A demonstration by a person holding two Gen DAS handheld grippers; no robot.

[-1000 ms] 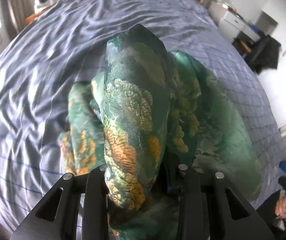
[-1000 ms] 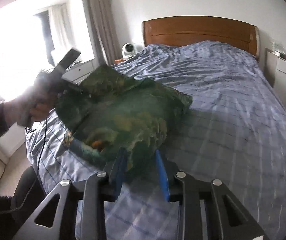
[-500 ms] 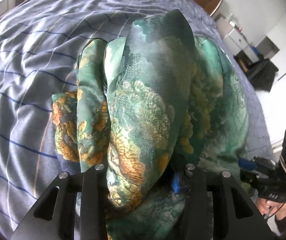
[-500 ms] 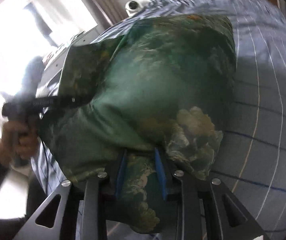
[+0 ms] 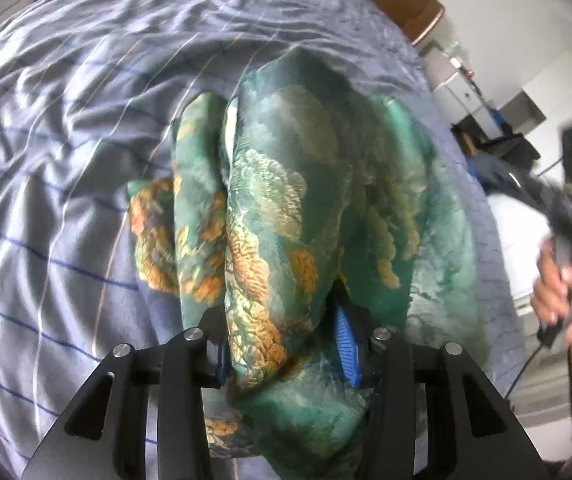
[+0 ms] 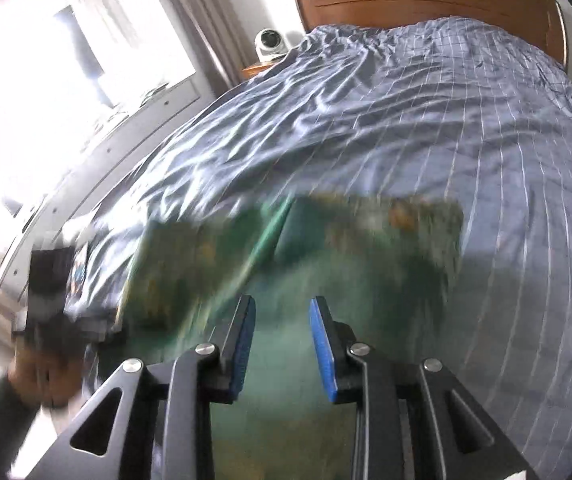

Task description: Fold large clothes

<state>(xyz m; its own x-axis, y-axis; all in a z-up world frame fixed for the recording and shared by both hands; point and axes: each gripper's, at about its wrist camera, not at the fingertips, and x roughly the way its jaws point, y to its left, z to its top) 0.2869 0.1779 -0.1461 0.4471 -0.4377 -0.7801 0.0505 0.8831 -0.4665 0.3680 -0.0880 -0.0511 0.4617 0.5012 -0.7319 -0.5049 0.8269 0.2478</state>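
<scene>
A green garment with an orange and gold floral print [image 5: 302, 216] hangs bunched from my left gripper [image 5: 286, 344], which is shut on a thick fold of it above the bed. In the right wrist view the same garment [image 6: 326, 256] is blurred and lies spread on the bedspread in front of my right gripper [image 6: 282, 336]. The right gripper's blue pads [image 6: 322, 344] stand apart with nothing between them. The left gripper and the hand holding it show at the left of that view [image 6: 46, 300].
The bed has a blue-grey checked bedspread [image 6: 426, 128] and a wooden headboard [image 6: 406, 0]. A white camera [image 6: 270, 44] sits on a nightstand at the bed's far left. A window and white cabinets [image 6: 86, 120] are left. The person's right hand [image 5: 558, 288] is at the right edge.
My right gripper has let go of the garment and pulled back; its pads now stand apart. The garment has dropped lower toward the bed. My left gripper still holds its fold.
</scene>
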